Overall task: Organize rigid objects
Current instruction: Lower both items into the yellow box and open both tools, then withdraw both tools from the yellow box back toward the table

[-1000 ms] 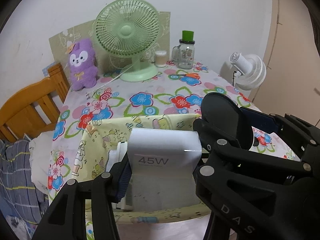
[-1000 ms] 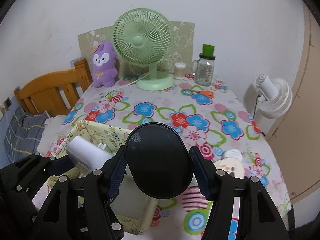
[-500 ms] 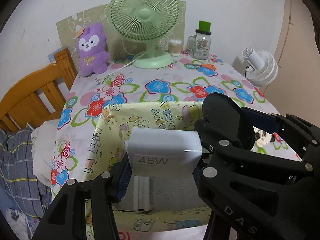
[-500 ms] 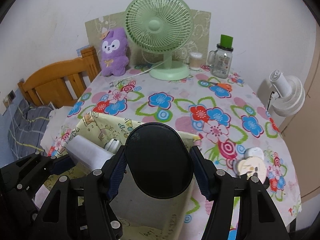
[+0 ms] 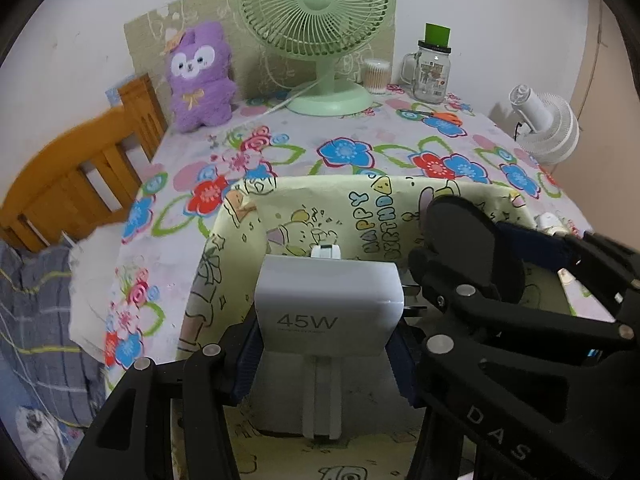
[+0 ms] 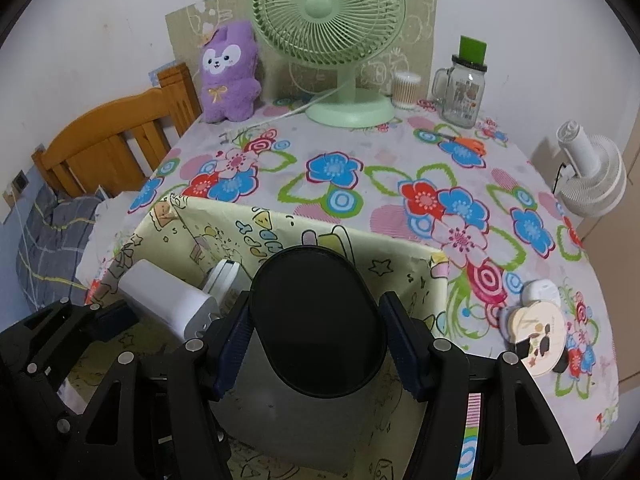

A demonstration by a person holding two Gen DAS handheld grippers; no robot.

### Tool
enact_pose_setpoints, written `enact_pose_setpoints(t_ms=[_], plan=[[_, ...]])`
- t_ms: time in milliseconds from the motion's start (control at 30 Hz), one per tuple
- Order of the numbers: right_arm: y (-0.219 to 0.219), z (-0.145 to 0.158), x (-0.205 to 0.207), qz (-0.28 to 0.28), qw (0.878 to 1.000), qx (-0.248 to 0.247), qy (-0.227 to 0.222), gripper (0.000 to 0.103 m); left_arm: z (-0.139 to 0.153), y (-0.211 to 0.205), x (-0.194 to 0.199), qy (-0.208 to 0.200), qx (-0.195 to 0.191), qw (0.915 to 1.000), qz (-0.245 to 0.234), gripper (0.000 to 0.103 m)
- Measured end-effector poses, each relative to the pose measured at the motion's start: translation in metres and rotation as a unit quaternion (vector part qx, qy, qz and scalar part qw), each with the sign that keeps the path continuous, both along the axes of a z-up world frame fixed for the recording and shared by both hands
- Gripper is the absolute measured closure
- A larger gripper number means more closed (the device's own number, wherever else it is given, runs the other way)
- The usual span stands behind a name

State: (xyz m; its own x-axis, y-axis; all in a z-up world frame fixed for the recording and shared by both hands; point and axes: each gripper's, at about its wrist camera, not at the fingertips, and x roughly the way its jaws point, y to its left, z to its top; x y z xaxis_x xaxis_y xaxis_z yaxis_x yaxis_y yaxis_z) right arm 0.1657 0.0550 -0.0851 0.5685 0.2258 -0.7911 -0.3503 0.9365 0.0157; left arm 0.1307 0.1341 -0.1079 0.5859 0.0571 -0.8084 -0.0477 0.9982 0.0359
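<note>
My left gripper (image 5: 326, 364) is shut on a white 45W charger (image 5: 328, 304) and holds it over the open yellow cartoon-print box (image 5: 320, 200). My right gripper (image 6: 318, 348) is shut on a black oval disc (image 6: 318, 320) and holds it over the same box (image 6: 392, 256). The disc also shows in the left wrist view (image 5: 472, 248), right of the charger. The charger shows in the right wrist view (image 6: 164, 296), left of the disc. A small white object (image 6: 222, 278) lies inside the box.
The box stands near the front of a table with a flowered cloth (image 6: 340, 168). A green fan (image 6: 332, 32), a purple plush (image 6: 228, 76), a glass jar (image 6: 460, 92) and orange scissors (image 6: 464, 142) are at the back. Round white items (image 6: 536, 320) lie at the right. A wooden bed frame (image 6: 108, 140) is left.
Both grippers have moved forward and down over the box with their objects still held. The inside of the box now fills more of both views.
</note>
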Motion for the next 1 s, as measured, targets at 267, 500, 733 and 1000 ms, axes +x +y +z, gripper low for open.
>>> enact_pose_setpoints(t_ms=[267,500,733,1000], plan=[[0.003,-0.001,0.003,-0.001,1.0,-0.009,0.01,0.03,0.0,0.0,0.002,-0.006,0.004,1.0,-0.001,0.031],[0.002,0.004,-0.001,0.002,1.0,0.005,0.013,0.024,0.006,-0.001,-0.003,-0.007,-0.013,0.9999,-0.004,0.016],[-0.003,0.017,-0.013,-0.002,1.0,0.003,-0.007,0.019,0.018,-0.008,-0.014,-0.024,-0.012,0.9996,-0.004,0.009],[-0.015,0.027,-0.023,-0.006,1.0,0.013,-0.015,0.019,0.029,-0.02,-0.026,-0.038,-0.007,0.9992,-0.008,0.008]])
